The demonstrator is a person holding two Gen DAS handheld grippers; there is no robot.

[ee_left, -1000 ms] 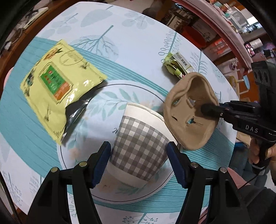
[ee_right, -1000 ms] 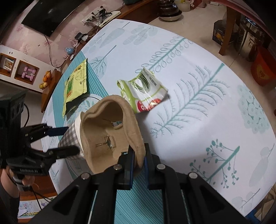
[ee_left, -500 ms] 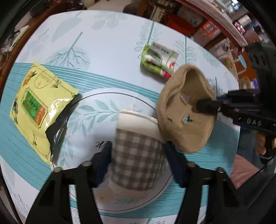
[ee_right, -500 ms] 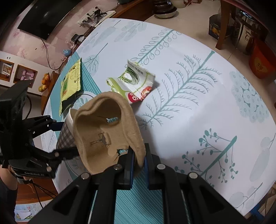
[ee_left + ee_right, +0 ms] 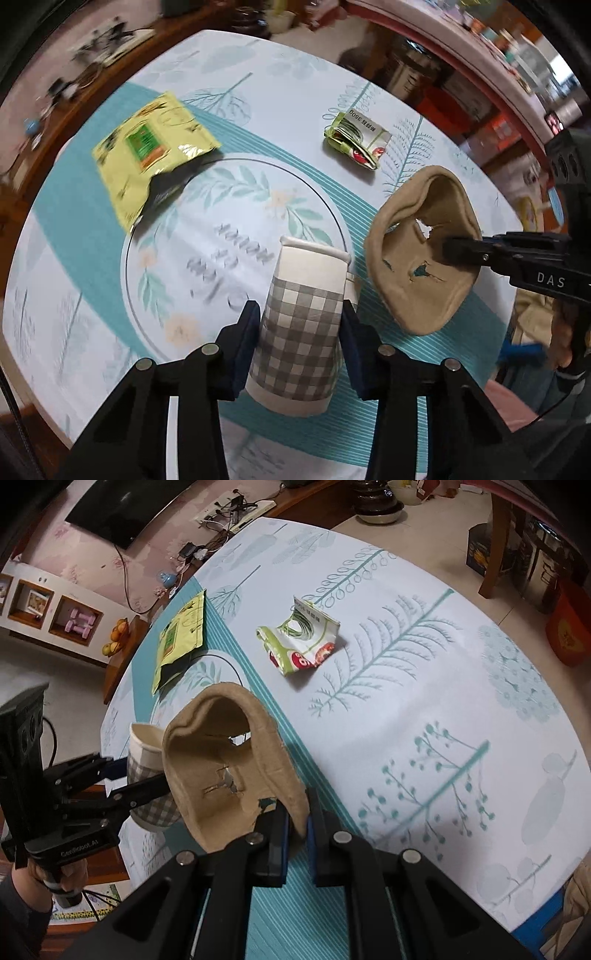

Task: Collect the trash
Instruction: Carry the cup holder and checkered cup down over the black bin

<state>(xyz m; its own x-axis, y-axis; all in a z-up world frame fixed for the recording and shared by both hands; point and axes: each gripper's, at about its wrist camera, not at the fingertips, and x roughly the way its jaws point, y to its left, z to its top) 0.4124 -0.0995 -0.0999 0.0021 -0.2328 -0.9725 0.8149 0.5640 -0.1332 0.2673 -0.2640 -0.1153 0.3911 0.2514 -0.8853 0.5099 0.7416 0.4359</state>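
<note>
Soft, even indoor light; faint shadows under the trash. Left wrist view motion-blurred at its left edge, right wrist view sharp. Fisheye bends the table (image 5: 424,672) edges, corners black

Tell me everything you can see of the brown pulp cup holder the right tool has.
The cup holder is tan moulded paper pulp, bent into a curled, cupped shape with a raised rim. Its middle is torn, with small ragged holes showing the tablecloth behind. It hangs lifted off the table, tilted on edge, pinched at its lower rim by the shut right tool. The checked paper cup sits right beside it; whether they touch is unclear.
</note>
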